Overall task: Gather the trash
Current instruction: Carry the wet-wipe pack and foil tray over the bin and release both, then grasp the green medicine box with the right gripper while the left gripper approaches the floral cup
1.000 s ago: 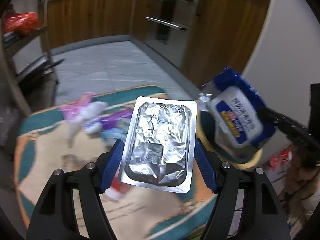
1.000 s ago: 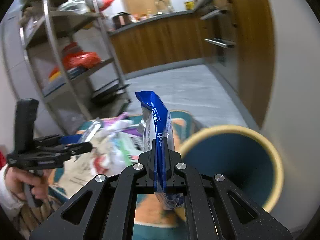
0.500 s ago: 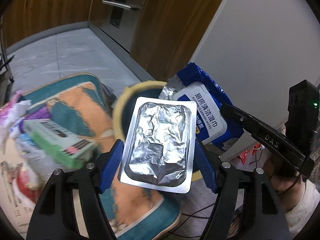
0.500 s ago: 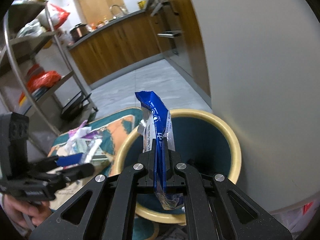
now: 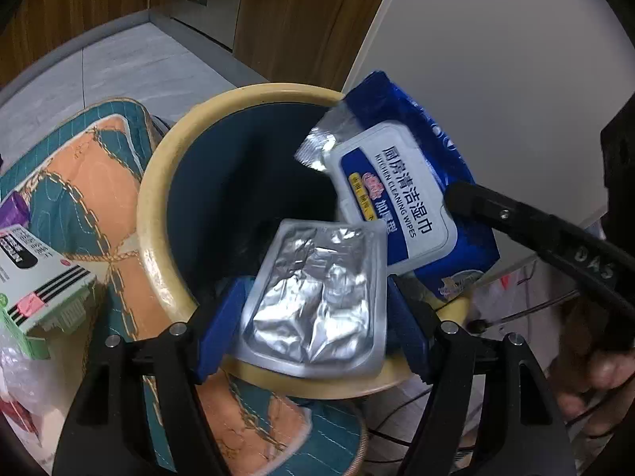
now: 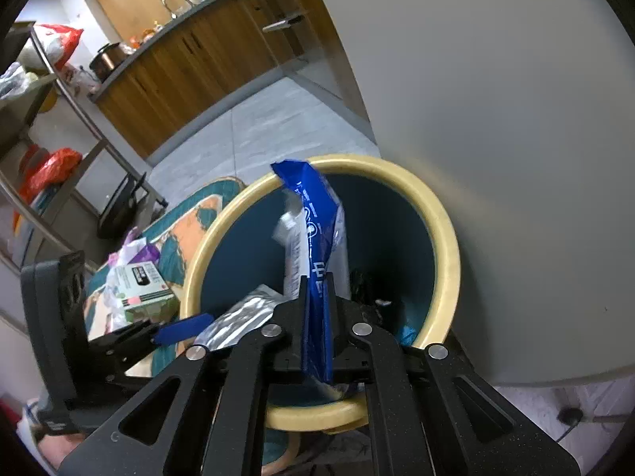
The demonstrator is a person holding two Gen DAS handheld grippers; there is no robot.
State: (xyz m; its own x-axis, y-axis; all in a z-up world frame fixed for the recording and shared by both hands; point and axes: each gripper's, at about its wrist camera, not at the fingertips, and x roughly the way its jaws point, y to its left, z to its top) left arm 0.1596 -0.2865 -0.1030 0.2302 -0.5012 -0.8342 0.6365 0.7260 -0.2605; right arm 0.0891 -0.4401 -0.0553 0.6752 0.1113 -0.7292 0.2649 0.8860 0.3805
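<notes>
My left gripper point(image 5: 313, 309) pinches the foil tray point(image 5: 317, 301) across its width, low over the near rim of the bin point(image 5: 158, 182); if I let go here it may catch that rim and tip onto the quilted mat point(image 5: 99, 198). Just beyond, over the bin's mouth, my right gripper point(image 6: 317, 341) is clamped thin on the blue wipes pack point(image 5: 401, 194), which overlaps the tray's far edge and could snag it.

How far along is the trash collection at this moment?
Done: something dark already lies at the bottom of the bin. In hand: the left gripper holds a foil blister pack and the right gripper a blue wipes pack, both over the bin's mouth, unreleased. Left: a green box and wrappers on the mat.
</notes>
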